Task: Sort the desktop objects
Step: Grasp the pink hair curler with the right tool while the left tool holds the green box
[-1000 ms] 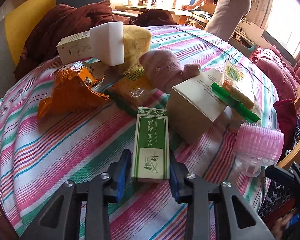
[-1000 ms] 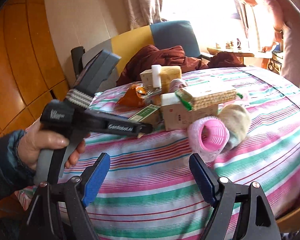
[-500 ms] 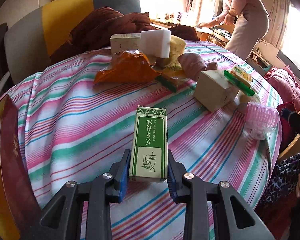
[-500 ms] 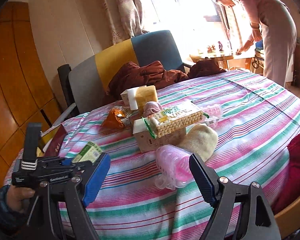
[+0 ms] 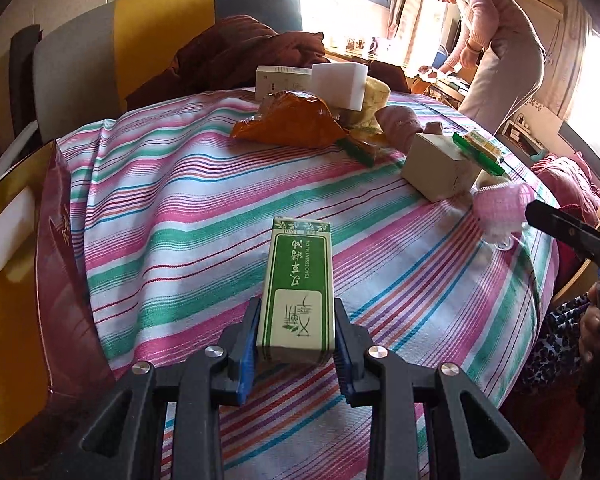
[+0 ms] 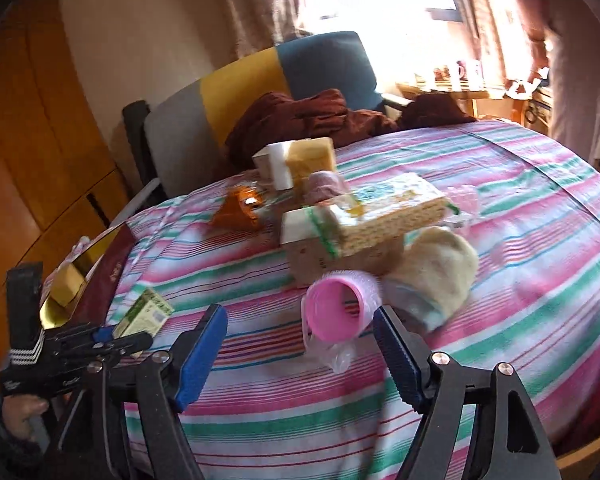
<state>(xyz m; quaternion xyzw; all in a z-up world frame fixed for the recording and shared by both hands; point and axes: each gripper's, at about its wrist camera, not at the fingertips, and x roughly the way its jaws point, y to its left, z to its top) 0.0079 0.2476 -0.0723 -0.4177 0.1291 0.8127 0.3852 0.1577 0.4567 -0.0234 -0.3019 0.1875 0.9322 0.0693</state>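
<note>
Green-and-white carton (image 5: 298, 294) sits clamped in the left gripper (image 5: 296, 344), above the striped desk (image 5: 172, 216) near a red-and-gold box (image 5: 52, 280), probably its destination. Right gripper (image 6: 300, 344), jaws wide and empty, faces a pink roller (image 6: 342, 308), likely next. Motion blur hides details in the right view; the box interior is cut off.
</note>
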